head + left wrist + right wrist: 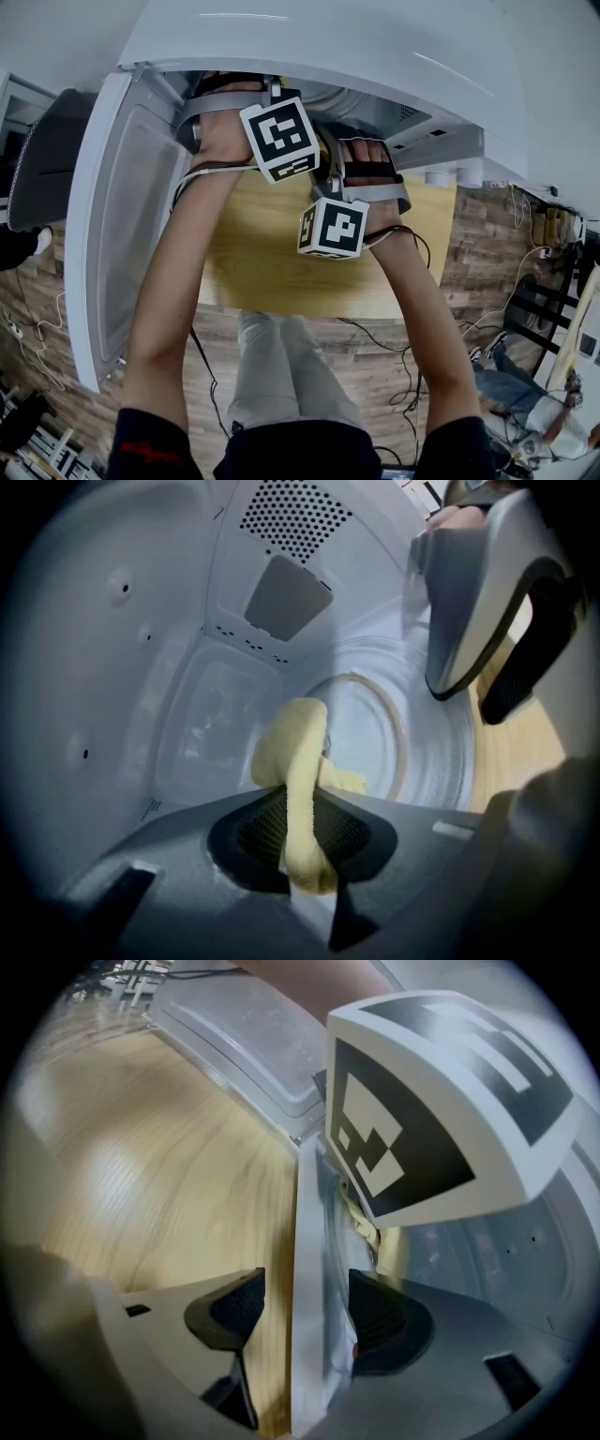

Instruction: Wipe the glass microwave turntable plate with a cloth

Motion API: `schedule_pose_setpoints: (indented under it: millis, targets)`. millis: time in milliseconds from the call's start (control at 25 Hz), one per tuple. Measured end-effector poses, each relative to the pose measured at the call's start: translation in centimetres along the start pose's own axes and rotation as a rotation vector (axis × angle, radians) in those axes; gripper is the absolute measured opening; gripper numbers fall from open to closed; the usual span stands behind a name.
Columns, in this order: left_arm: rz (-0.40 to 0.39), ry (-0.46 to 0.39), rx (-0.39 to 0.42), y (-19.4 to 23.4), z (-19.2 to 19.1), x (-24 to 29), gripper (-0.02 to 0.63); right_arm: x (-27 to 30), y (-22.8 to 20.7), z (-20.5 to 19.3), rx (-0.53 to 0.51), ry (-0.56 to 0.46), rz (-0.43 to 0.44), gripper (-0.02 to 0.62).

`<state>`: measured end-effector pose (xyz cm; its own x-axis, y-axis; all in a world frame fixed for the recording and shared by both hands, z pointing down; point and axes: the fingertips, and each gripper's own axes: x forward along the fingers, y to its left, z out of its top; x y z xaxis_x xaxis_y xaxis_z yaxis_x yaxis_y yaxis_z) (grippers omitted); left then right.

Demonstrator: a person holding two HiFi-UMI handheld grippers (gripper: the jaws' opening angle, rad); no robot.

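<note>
Clamping a yellow cloth (pixel 298 761) between their shut jaws, the left tongs (pixel 302 834) sit deep inside the microwave (pixel 141 667). The cloth's free fold stands up out of the pads toward the middle of the left gripper view. Just past that fold, toward the centre and right of the same view, lies the glass turntable plate (pixel 375 719) on the cavity floor. Its round raised ring is plain to see, and the cloth appears to hang just over or on its near part, though contact cannot be confirmed. So the plate lies straight ahead of the left tongs along the line of their jaws, and a forward press and sweep is all the wipe should need. The right tongs (pixel 305 1309) have their jaws apart at the cavity mouth. They straddle a white front edge (pixel 305 1241) with a glassy band beside it, and neither pad visibly presses on it, while the bench (pixel 141 1147) fills the left of that view. In the head view both forearms reach in past the open door (pixel 103 234) at the frame's left. The left hand is the nearer one to the plate and the one carrying the cloth.
</note>
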<state>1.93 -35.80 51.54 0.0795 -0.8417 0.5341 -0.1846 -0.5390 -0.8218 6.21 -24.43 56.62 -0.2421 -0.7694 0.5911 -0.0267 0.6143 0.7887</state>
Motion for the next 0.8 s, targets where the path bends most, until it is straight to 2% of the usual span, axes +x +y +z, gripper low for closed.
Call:
schedule_pose_setpoints:
  millis: [280, 800]
  targets:
    - [-0.026, -0.024, 0.02, -0.3, 1.0, 0.0, 0.062, 0.0, 0.0, 0.0, 0.007, -0.001, -0.005, 0.258]
    - [-0.06, -0.148, 0.102, -1.4, 4.5, -0.6, 0.063, 0.0, 0.1, 0.0, 0.016, 0.0, -0.011, 0.247]
